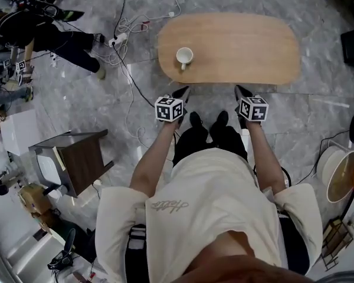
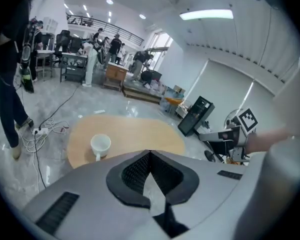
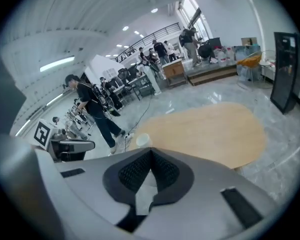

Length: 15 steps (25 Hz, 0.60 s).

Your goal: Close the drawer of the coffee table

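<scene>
Coffee table: one | cup: one, on it | left gripper, right gripper: jaws closed, empty

Pale cursive script on the person's cream shirt, six o'clock in the head view, perhaps one short word, unreadable, black-and-white square markers on left cube and right cube

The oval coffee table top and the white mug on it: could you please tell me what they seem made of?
The light tan oval table top looks like wood or wood veneer, matte, with faint grain. The white mug seems glazed ceramic, smooth and plain, though plastic is possible.
</scene>
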Motion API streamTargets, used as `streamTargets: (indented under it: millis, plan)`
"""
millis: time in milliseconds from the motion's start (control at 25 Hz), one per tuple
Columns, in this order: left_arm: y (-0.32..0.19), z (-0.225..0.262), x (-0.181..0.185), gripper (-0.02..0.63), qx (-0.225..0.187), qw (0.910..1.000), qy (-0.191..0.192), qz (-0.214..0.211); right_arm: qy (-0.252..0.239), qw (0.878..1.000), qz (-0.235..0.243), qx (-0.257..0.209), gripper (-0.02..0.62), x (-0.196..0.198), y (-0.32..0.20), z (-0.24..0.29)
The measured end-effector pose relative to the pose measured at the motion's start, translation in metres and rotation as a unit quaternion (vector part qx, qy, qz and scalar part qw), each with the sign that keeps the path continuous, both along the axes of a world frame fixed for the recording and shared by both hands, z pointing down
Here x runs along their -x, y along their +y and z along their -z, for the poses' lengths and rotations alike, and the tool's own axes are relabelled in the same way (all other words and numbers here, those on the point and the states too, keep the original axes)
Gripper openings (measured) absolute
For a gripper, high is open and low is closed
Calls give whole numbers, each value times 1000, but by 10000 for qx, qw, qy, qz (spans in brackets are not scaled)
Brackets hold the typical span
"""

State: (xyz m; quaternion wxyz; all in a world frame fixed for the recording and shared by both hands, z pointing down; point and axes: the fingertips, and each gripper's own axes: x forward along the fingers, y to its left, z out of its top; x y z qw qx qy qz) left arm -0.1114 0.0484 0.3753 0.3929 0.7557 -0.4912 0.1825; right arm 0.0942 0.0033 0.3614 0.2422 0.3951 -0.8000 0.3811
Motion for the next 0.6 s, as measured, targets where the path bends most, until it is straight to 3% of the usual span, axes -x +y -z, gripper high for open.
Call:
streamTargets:
  millis: [160, 360, 600]
  plan:
    - [-24, 57, 9, 5, -475, 9985, -51, 281, -110, 9989, -78, -439, -5, -17, -21, 49]
    - [-43, 137, 29, 5, -1176, 9918, -258, 433, -188, 9931, 281, -1120, -5, -5, -33, 118]
    - [-47, 224, 37, 5, -1941, 9797, -452, 226, 50, 9683, 1018, -2280, -5, 18, -28, 207]
